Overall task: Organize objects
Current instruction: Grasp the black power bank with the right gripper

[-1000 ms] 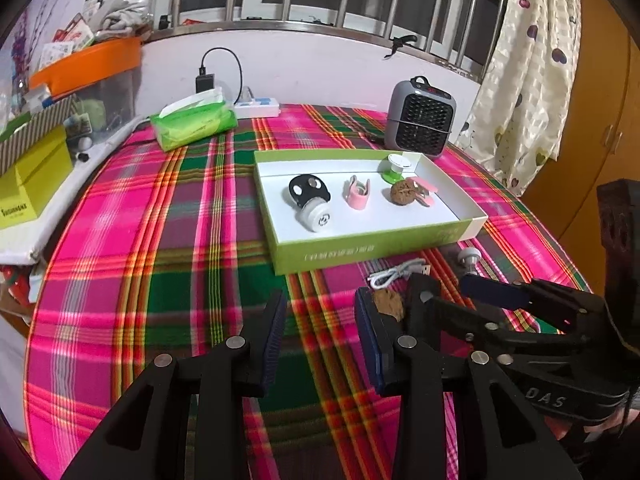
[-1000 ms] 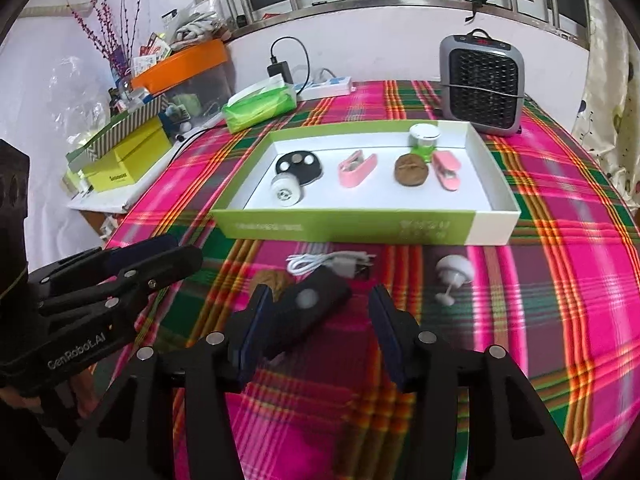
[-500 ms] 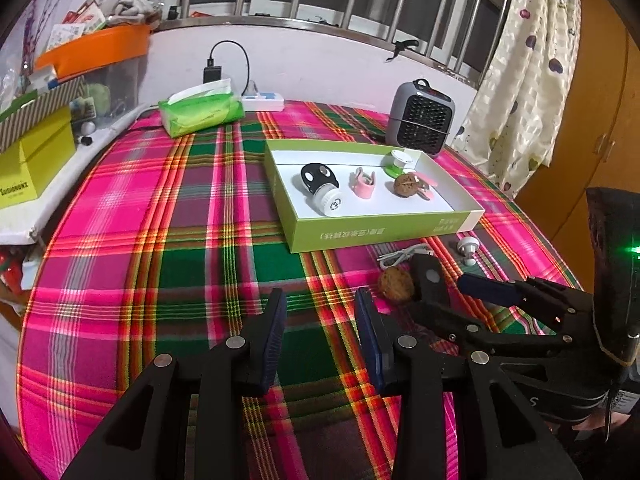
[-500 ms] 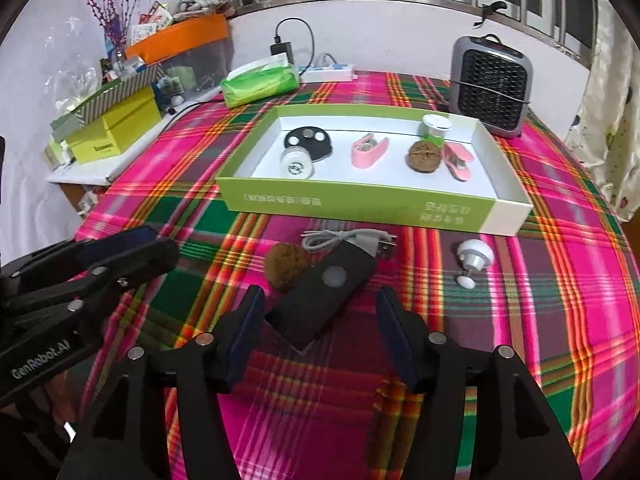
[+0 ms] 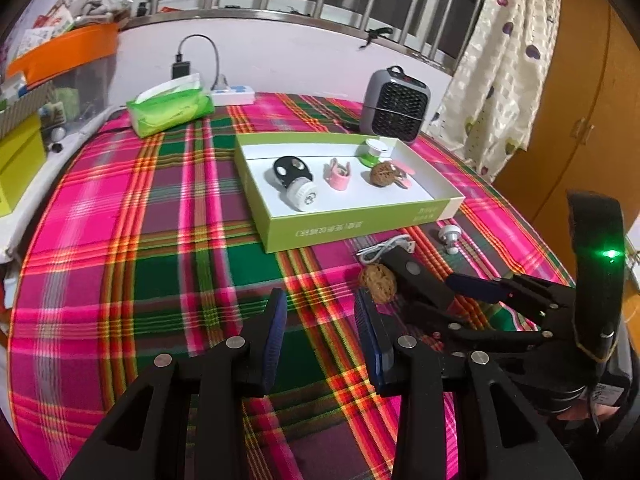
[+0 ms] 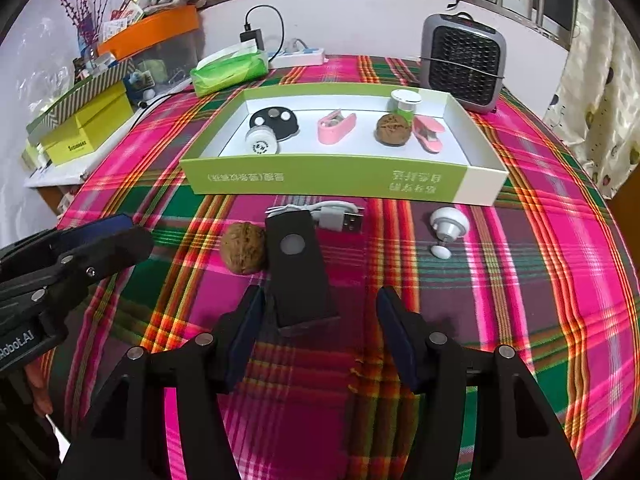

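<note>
A flat black device [image 6: 298, 264] with a round grey button lies on the plaid cloth between the fingers of my right gripper [image 6: 320, 314]. That gripper is open: the left pad is close beside the device and the right pad stands well clear. A loose walnut [image 6: 243, 254] touches the device's left side. A coiled white USB cable [image 6: 320, 216] and a small white knob [image 6: 448, 226] lie just beyond. The green-and-white box [image 6: 320, 178] holds a black-and-white gadget [image 6: 272, 122], two pink clips, a second walnut [image 6: 394, 130] and a small green pot. My left gripper [image 5: 320, 304] hangs open and holds nothing, left of the right one.
A grey heater [image 6: 462, 66] stands behind the box at the back right. A green tissue pack [image 6: 230, 66] and a power strip [image 6: 300, 56] lie at the back left. Yellow boxes [image 6: 88, 128] and clutter crowd a side shelf. A curtain [image 5: 500, 60] hangs beyond the table's right edge.
The right gripper's jaws have spread wider, and the black device that sat tilted against its left finger now lies flat on the cloth. The left gripper's jaws stayed the same.
</note>
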{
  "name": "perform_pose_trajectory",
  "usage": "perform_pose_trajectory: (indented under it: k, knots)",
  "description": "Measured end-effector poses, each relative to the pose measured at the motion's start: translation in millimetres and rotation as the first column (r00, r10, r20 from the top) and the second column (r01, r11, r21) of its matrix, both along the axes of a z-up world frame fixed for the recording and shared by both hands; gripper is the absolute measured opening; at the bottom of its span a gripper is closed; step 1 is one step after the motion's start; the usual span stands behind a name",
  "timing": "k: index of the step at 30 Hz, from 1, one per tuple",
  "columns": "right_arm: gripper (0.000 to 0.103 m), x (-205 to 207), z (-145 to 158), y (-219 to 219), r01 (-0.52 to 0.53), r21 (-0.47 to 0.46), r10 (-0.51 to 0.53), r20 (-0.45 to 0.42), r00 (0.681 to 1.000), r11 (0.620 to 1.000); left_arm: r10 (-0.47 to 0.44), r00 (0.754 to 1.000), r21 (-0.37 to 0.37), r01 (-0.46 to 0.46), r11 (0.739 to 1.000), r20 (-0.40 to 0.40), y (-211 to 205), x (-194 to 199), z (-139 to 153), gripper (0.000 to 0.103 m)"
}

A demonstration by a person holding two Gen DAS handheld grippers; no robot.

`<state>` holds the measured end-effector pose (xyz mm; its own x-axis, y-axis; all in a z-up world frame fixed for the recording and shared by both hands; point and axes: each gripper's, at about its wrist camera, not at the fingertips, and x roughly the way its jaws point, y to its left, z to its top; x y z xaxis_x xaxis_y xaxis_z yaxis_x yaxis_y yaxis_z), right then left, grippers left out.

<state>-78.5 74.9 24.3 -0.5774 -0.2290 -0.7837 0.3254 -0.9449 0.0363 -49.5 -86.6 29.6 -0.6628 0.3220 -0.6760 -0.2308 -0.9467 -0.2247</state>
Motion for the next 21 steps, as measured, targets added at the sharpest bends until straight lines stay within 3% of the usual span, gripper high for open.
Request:
perform_pose_trajectory:
  k: [7,9,12,17,21]
  knots:
    - [0.059,-4,-1,0,0.014,0.007,-0.014,-0.007,1.0,1.0,-0.053,0.998,0.013,0.053,0.999,0.013,5,-8,0,0.034]
    - [0.054,-4,0,0,0.017,0.009,-0.017,-0.011,1.0,1.0,-0.056,0.998,0.008,0.056,0.998,0.021,8,-10,-1,0.035]
    - [0.038,-2,1,5,0.028,-0.006,-0.029,-0.018,0.999,1.0,-0.074,0.997,0.007,0.073,0.997,0.028,13,-11,-3,0.036]
    - [0.029,3,1,13,0.032,-0.024,-0.033,-0.02,0.999,0.999,-0.109,0.993,-0.003,0.109,0.994,0.038,22,-14,-5,0.036]
    - [0.029,5,1,21,0.04,-0.035,-0.04,-0.011,0.999,0.999,-0.136,0.99,0.001,0.136,0.991,0.043,31,-18,-5,0.039]
